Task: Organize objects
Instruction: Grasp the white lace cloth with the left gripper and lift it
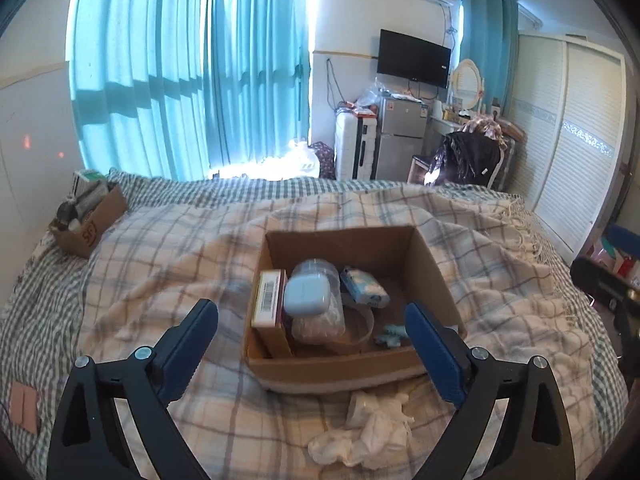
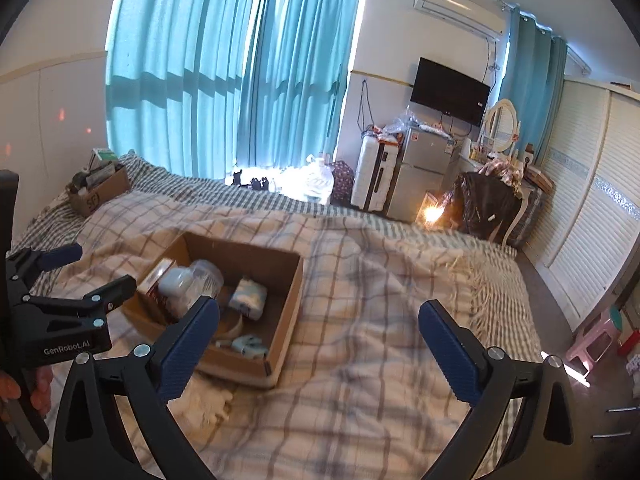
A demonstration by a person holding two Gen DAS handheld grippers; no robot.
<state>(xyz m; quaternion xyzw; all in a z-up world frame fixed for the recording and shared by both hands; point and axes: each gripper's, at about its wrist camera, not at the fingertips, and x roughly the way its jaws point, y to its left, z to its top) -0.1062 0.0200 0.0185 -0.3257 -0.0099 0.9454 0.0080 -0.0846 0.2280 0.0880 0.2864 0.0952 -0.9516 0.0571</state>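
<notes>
An open cardboard box (image 1: 428, 264) sits on the plaid blanket; it also shows in the right wrist view (image 2: 292, 292). Inside lie a pale blue case (image 1: 306, 294) on a clear jar (image 1: 316, 324), a barcoded carton (image 1: 267, 300), a blue-white packet (image 1: 364, 290), a round wooden ring (image 1: 360, 330) and a small teal toy (image 1: 392, 336). A crumpled white cloth (image 1: 368, 432) lies just in front of the box. My left gripper (image 1: 312, 344) is open and empty, hovering before the box. My right gripper (image 2: 320, 340) is open and empty, right of the box. The left gripper also shows in the right wrist view (image 2: 96, 276).
A second cardboard box (image 1: 90, 224) full of items stands at the bed's far left corner. Beyond the bed are turquoise curtains (image 1: 192, 72), a white suitcase (image 1: 354, 148), a small fridge (image 1: 400, 140), a dark chair (image 1: 472, 160) and wardrobe doors (image 1: 576, 140).
</notes>
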